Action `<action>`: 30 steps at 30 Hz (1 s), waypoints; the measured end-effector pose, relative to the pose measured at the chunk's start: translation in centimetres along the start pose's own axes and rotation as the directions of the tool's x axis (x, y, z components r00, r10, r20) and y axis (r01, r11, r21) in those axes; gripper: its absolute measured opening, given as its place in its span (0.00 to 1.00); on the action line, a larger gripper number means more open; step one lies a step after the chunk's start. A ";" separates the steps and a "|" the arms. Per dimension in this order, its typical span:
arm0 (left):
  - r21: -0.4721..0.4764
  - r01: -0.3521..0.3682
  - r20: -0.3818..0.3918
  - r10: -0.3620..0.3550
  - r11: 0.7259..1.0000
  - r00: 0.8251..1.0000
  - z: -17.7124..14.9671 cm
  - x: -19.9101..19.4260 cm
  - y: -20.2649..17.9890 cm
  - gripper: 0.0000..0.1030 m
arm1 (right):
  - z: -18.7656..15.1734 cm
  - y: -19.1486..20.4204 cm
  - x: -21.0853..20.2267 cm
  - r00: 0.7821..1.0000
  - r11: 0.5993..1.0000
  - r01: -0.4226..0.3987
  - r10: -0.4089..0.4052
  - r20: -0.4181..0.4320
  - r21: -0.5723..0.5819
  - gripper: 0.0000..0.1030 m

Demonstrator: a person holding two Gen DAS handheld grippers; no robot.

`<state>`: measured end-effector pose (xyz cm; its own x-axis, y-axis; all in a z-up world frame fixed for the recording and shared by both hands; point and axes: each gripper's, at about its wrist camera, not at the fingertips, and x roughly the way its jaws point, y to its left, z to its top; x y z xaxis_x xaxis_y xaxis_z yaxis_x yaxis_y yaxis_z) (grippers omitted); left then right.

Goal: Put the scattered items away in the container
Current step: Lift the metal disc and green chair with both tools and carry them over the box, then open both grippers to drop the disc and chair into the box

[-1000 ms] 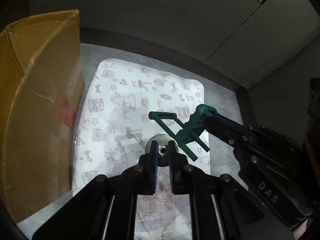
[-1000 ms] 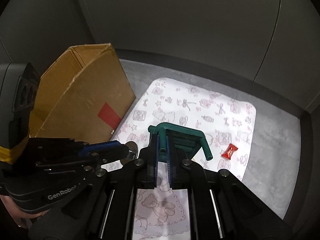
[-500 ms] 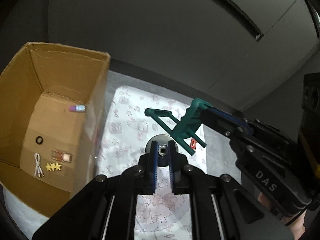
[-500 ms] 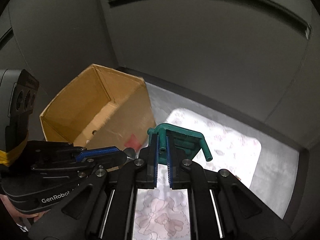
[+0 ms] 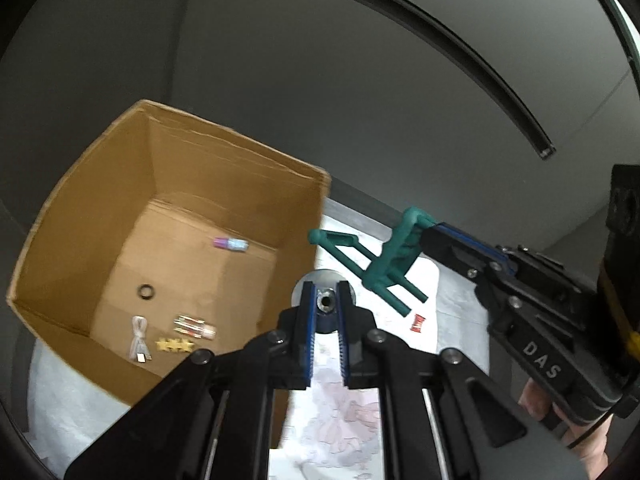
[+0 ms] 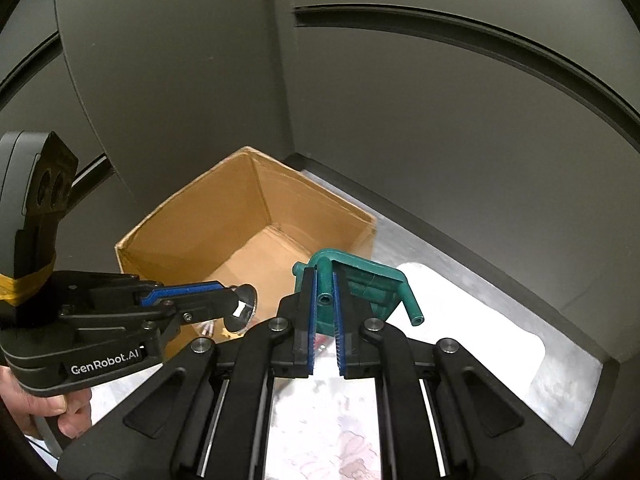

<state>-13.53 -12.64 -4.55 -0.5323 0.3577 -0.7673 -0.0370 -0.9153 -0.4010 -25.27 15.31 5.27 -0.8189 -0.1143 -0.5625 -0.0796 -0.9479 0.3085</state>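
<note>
An open cardboard box (image 5: 120, 184) (image 6: 312, 204) stands at the left, holding a small bottle (image 5: 230, 244), a ring (image 5: 146, 292), a white cable (image 5: 139, 339) and other small items. My left gripper (image 5: 325, 304) is shut on a round silver metal piece (image 5: 325, 300) (image 6: 244, 308), held near the box's right wall. My right gripper (image 6: 325, 300) is shut on one leg of a green toy chair (image 6: 360, 284) (image 5: 384, 260), held in the air just right of the box.
A white patterned mat (image 5: 448, 296) (image 6: 460, 312) covers the grey surface. A small red wrapped candy (image 5: 418, 323) lies on it. Dark grey wall panels rise behind. A hand (image 6: 44, 404) holds the left gripper's handle.
Both grippers have risen and swung left toward the box, carrying the metal piece and the green chair. The box's inside has come into view.
</note>
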 end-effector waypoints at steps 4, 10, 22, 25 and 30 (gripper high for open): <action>-0.037 -0.019 0.003 0.019 0.999 1.000 0.1 -0.7 2.6 0.09 | 1.1 2.0 1.5 1.000 0.999 -0.020 0.020 -0.007 -0.027 0.07; -0.081 -0.042 0.005 0.043 0.996 0.999 0.2 -1.5 5.8 0.09 | 2.1 4.7 3.8 0.998 0.998 -0.051 0.050 -0.029 -0.042 0.07; -0.129 -0.115 -0.027 0.112 0.985 0.993 -0.5 -1.2 11.7 0.09 | 2.0 9.2 8.9 0.992 0.995 -0.087 0.082 -0.098 -0.056 0.07; -0.128 -0.127 -0.038 0.123 0.984 0.992 -0.7 -0.9 12.5 0.09 | 1.9 9.8 9.6 0.990 0.994 -0.088 0.081 -0.112 -0.062 0.07; -0.113 -0.144 -0.049 0.139 0.983 0.989 -1.3 -0.8 13.0 0.10 | 1.5 11.0 10.2 0.990 0.992 -0.080 0.068 -0.125 -0.093 0.07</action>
<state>-12.51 -24.55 -9.75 -0.4902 0.2351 -0.8393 0.1363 -0.9304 -0.3402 -35.35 4.12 4.08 -0.7448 -0.2151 -0.6317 0.0398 -0.9592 0.2798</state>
